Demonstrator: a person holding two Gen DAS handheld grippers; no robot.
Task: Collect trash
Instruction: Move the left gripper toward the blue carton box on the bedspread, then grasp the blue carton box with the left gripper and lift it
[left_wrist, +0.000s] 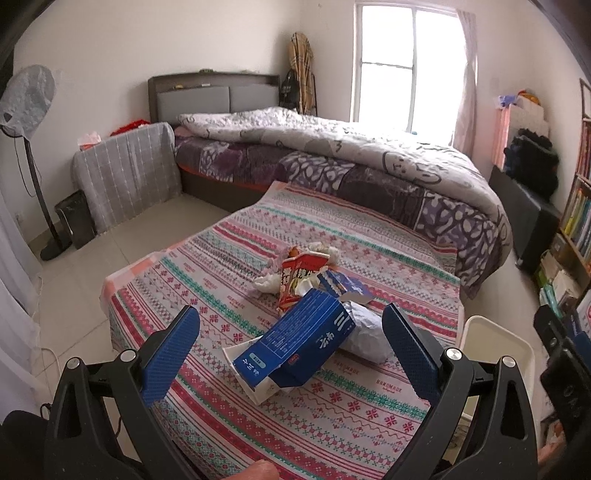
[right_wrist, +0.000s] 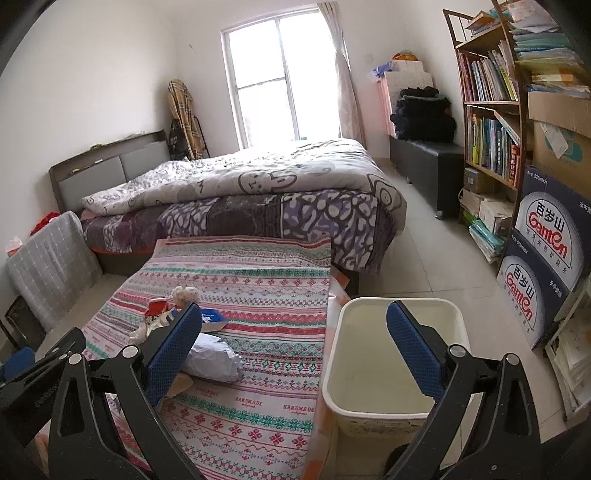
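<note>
Your left gripper (left_wrist: 290, 345) hovers over the patterned cloth (left_wrist: 332, 413), tongs spread wide around the blue carton (left_wrist: 295, 343), not touching. Further right, your right gripper (right_wrist: 293, 345) hangs spread above the cream bin (right_wrist: 332, 384), holding nothing.

Blue carton (left_wrist: 295, 339), red carton (left_wrist: 301, 275), pink-striped patterned cloth (left_wrist: 369, 406).
</note>
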